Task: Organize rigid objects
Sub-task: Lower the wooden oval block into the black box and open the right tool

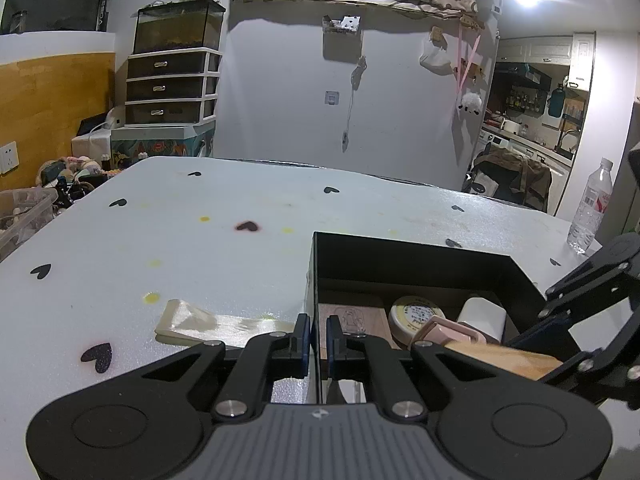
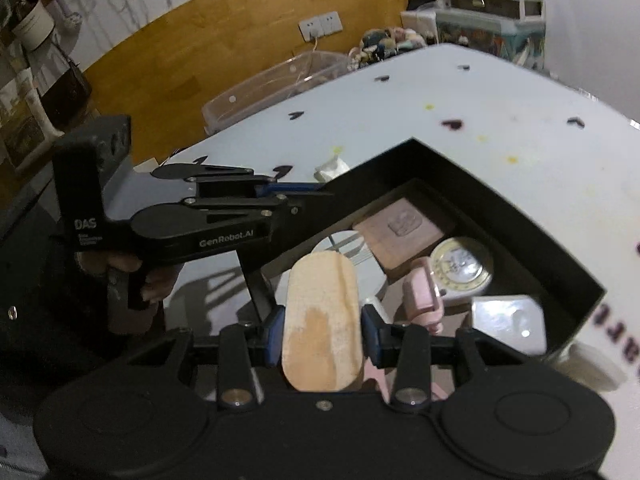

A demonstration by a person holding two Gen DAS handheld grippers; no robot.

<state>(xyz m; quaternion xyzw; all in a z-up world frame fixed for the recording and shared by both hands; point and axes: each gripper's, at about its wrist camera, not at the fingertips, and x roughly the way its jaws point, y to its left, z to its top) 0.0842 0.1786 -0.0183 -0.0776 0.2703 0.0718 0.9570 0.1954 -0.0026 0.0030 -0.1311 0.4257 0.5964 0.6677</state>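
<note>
right gripper (image 2: 322, 336) clamping wooden block (image 2: 320, 320) (over black box (image 2: 520, 216))

one black box (image 1: 420, 258), five items inside, one bottle (image 1: 592, 208)

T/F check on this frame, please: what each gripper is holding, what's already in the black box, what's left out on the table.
1. The right gripper is shut on the wooden piece. True.
2. The left gripper holds a pink item. False: its jaws clamp the near wall of the black box.
3. The black box is empty. False: it holds a brown square block, a round tin, a pink item and a white block.
4. A clear water bottle stands upright on the table beyond the box. True.
5. A flat pale packet lies on the table outside the box. True.
</note>
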